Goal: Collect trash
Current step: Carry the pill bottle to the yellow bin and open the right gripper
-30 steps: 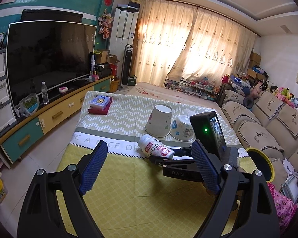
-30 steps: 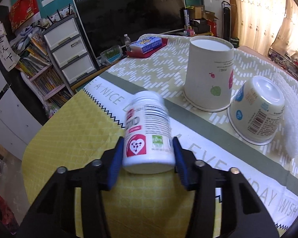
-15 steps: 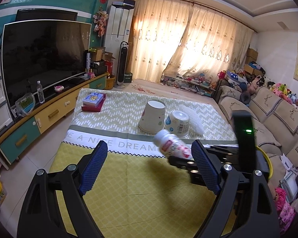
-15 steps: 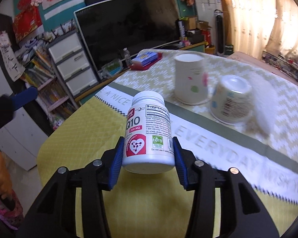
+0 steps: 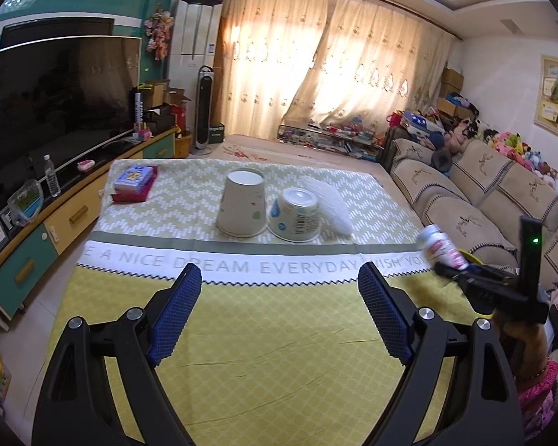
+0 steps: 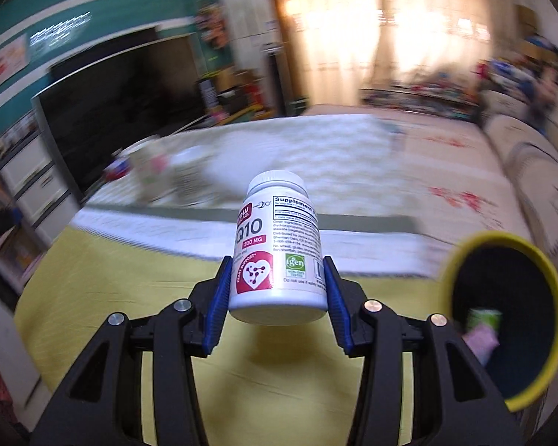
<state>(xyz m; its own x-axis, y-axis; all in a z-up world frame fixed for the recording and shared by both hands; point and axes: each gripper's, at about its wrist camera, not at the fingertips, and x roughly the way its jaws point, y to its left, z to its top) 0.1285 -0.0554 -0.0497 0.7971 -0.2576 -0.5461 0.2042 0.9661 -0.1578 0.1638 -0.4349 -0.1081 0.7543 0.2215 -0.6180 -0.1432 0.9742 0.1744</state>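
My right gripper (image 6: 275, 286) is shut on a white supplement bottle (image 6: 277, 252) with a pink heart label and holds it above the table's right edge. In the left wrist view the bottle (image 5: 442, 251) and the right gripper (image 5: 454, 265) are at the far right. A yellow-rimmed dark bin (image 6: 502, 316) with some trash inside stands just right of the bottle. My left gripper (image 5: 275, 308) is open and empty over the yellow cloth. An upturned paper cup (image 5: 241, 204), an upturned white tub (image 5: 295, 215) and a white foam piece (image 5: 327, 204) stay on the table.
A red and blue box (image 5: 134, 184) lies at the table's far left. A TV (image 5: 52, 104) on a low cabinet is to the left, a sofa (image 5: 483, 193) to the right. The right wrist view is motion-blurred.
My right gripper has lifted the bottle off the table and carried it to the right, next to the bin. My left gripper has stayed open.
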